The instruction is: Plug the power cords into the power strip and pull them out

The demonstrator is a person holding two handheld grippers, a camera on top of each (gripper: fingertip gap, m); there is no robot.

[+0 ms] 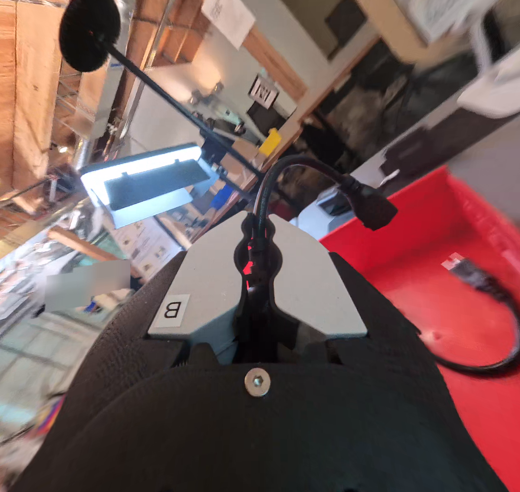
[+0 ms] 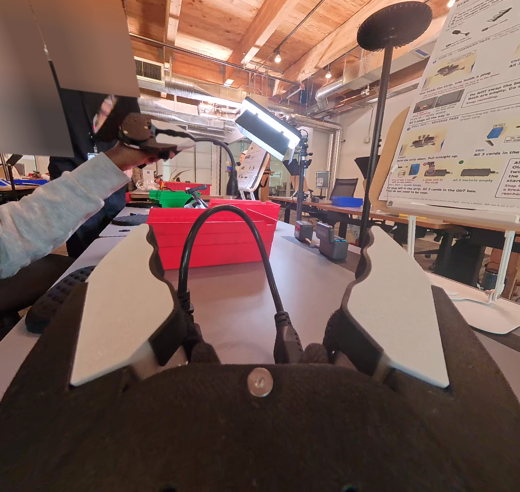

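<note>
The left claw (image 1: 257, 222) has its fingers (image 1: 208, 276) pressed nearly together, and in the right wrist view it sits raised at ten o'clock on an outstretched sleeved arm (image 2: 53, 208). The right claw (image 2: 259, 253) is spread wide, level.

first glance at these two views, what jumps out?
The red bin mid-table, with a cord already lying inside. The left gripper is raised over it, jaws shut on a short black cord whose plug dangles. The right gripper sits open around another looped cord on the table.
</note>
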